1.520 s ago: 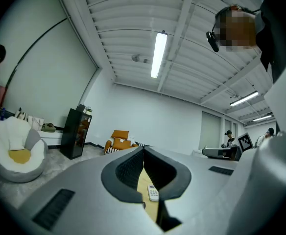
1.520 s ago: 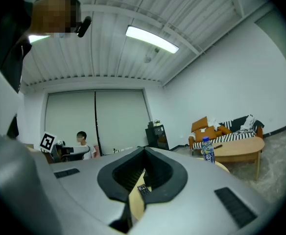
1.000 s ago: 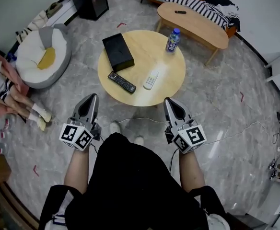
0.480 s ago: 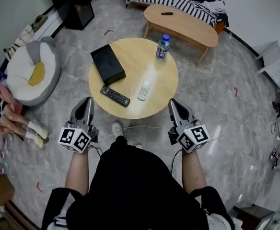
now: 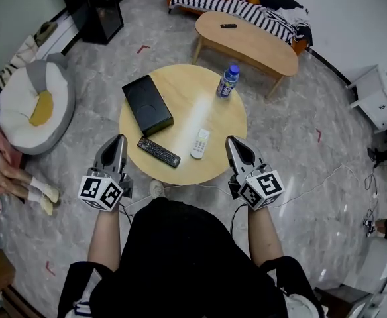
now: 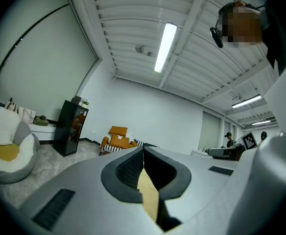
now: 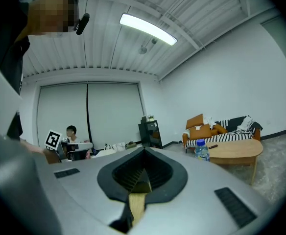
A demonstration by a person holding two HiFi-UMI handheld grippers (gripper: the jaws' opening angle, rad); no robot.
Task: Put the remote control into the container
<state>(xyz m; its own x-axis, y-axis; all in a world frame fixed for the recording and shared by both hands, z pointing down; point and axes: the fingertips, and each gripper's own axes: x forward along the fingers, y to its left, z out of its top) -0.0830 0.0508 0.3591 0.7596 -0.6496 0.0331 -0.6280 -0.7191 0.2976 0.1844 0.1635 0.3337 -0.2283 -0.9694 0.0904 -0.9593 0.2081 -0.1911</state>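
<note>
Left gripper (image 5: pixel 120 140) level, pointing forward at round desk's (image 5: pixel 187 88) near edge, jaws together, empty. Black remote control (image 5: pixel 158 152) lies on desk just beside black container (image 5: pixel 147 105); white remote (image 5: pixel 201 143) next. Right gripper (image 5: pixel 232 141) level, jaws together, empty

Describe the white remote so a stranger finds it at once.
Start at the round wooden table in the middle of the room. Near its closest edge lie two remotes side by side. The white remote is the right one, shorter and pale, while the black remote to its left is longer and dark.
</note>
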